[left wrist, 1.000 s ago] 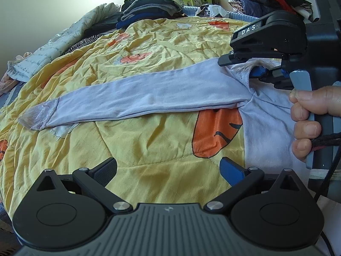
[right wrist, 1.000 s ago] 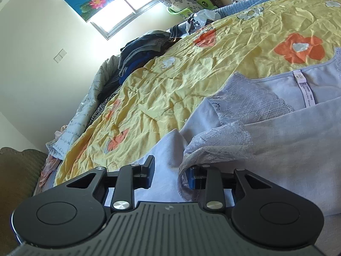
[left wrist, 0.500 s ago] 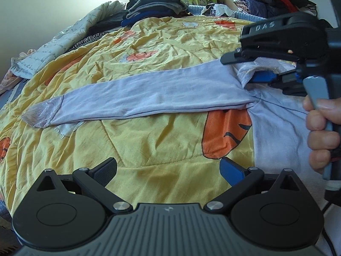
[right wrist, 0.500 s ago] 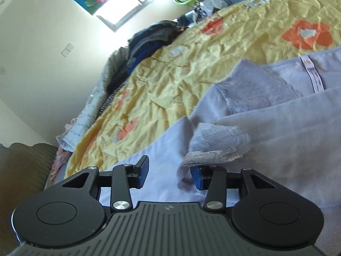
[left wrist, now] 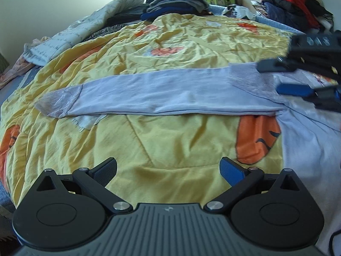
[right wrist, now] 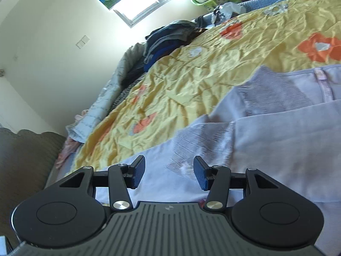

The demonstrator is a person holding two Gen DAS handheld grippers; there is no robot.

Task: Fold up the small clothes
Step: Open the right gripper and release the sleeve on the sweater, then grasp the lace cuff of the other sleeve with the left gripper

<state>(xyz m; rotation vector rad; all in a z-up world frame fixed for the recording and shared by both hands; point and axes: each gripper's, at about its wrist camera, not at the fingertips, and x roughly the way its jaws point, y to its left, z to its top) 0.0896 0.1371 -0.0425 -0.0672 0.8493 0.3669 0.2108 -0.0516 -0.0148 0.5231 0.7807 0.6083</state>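
A lavender long-sleeved top (left wrist: pixel 170 93) lies on the yellow quilt (left wrist: pixel 170 149). One sleeve stretches left, ending in a grey lace cuff (left wrist: pixel 57 103). Its body (left wrist: pixel 309 149) lies at the right. My left gripper (left wrist: pixel 168 168) is open and empty above bare quilt, short of the sleeve. My right gripper (right wrist: pixel 168 171) is open just above the top (right wrist: pixel 277 138), over a lace cuff (right wrist: pixel 202 140) that lies flat on the body; it also shows at the right edge of the left wrist view (left wrist: pixel 283 79). A lace shoulder patch (right wrist: pixel 277 93) and neck label (right wrist: pixel 324 85) lie beyond.
Folded dark clothes (left wrist: pixel 174 5) and a pale quilt (left wrist: pixel 70 36) lie at the far side of the bed. A heap of red and dark clothes (left wrist: pixel 285 4) sits at the far right. A window (right wrist: pixel 149 2) and wall are behind.
My right gripper has opened wider and the lace cuff has dropped from its finger to lie flat on the top's body. The left gripper has stayed open and shifted slightly.
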